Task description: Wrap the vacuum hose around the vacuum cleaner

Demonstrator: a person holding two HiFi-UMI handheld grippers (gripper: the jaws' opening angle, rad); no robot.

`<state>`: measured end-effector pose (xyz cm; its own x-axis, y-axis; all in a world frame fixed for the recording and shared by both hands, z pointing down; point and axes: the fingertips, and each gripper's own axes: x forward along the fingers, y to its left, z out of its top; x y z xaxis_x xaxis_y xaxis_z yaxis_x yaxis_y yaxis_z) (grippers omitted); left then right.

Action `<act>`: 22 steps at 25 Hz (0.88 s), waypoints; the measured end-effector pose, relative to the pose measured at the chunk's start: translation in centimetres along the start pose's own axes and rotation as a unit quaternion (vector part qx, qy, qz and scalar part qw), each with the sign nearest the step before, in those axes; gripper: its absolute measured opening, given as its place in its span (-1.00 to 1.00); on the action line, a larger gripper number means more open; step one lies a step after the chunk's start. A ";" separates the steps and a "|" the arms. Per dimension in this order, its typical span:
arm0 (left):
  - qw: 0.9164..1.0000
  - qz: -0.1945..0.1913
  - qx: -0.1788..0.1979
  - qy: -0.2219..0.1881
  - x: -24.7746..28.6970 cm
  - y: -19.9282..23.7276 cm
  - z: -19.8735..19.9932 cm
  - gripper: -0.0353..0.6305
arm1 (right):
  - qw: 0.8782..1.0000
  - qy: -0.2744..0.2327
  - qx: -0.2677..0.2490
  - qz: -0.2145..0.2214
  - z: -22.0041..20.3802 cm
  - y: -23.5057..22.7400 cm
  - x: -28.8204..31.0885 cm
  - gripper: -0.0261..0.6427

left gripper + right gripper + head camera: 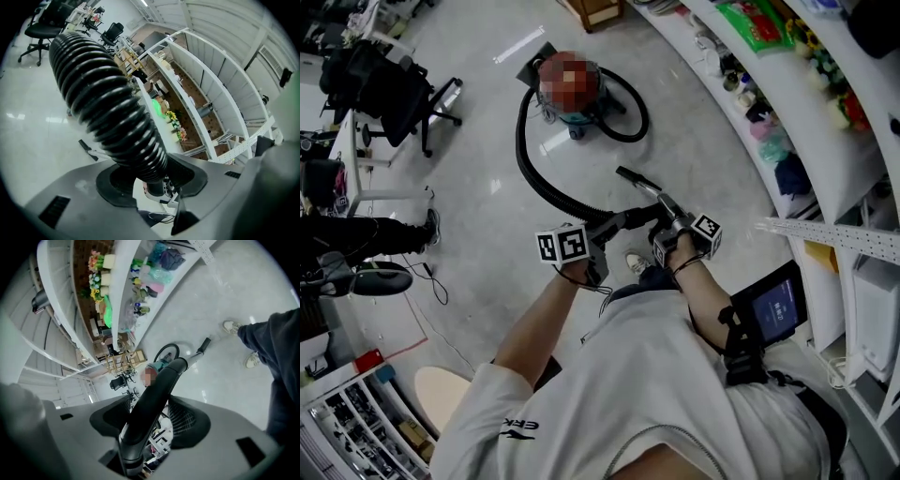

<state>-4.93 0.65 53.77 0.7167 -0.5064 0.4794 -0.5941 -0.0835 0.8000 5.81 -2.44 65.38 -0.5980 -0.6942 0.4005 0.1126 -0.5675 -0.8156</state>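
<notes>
The vacuum cleaner (581, 118) stands on the floor far ahead, with its black ribbed hose (528, 167) curving from it toward me. My left gripper (605, 231) is shut on the hose (108, 103), which runs thick and ribbed up out of the jaws (150, 180). Just right of it, my right gripper (666, 221) is shut on the curved black wand handle (150, 404). The wand (642, 184) sticks out ahead of both grippers. In the right gripper view the vacuum cleaner (159, 365) shows small beyond the handle.
Curved white shelves (787, 103) full of small goods run along the right. A black office chair (403, 94) and desks stand at the left, and a wooden crate (595, 11) lies beyond the vacuum. My shoe (634, 262) and a strapped tablet (773, 309) are close below.
</notes>
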 end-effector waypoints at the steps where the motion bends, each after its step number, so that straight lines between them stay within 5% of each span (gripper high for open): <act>1: 1.000 -0.005 -0.007 0.003 0.4 0.1 -0.2 -0.39 | 1.000 -0.004 -0.012 0.000 0.6 0.4 -0.1 -0.16; 11: 0.994 -0.045 -0.057 0.077 7.1 -1.1 -2.8 -0.36 | 0.998 -0.035 -0.044 -0.036 7.9 1.7 -2.1 -0.20; 18: 0.989 -0.076 -0.080 0.099 7.9 -1.3 -3.8 -0.32 | 0.997 -0.025 -0.055 -0.039 8.8 2.3 -2.0 -0.20; 20: 0.988 -0.072 -0.057 0.121 7.4 -1.2 -4.6 -0.31 | 0.997 -0.025 -0.056 -0.039 8.7 2.4 -2.0 -0.20; 22: 0.985 -0.043 0.017 0.168 6.5 -0.4 -6.2 -0.31 | 0.998 -0.032 -0.051 -0.035 9.0 2.7 -2.0 -0.20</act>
<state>2.22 2.67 58.79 0.8421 -0.1839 0.5070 -0.5334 -0.1454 0.8333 14.51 -6.60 66.12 -0.5490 -0.6829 0.4819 -0.0117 -0.5703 -0.8214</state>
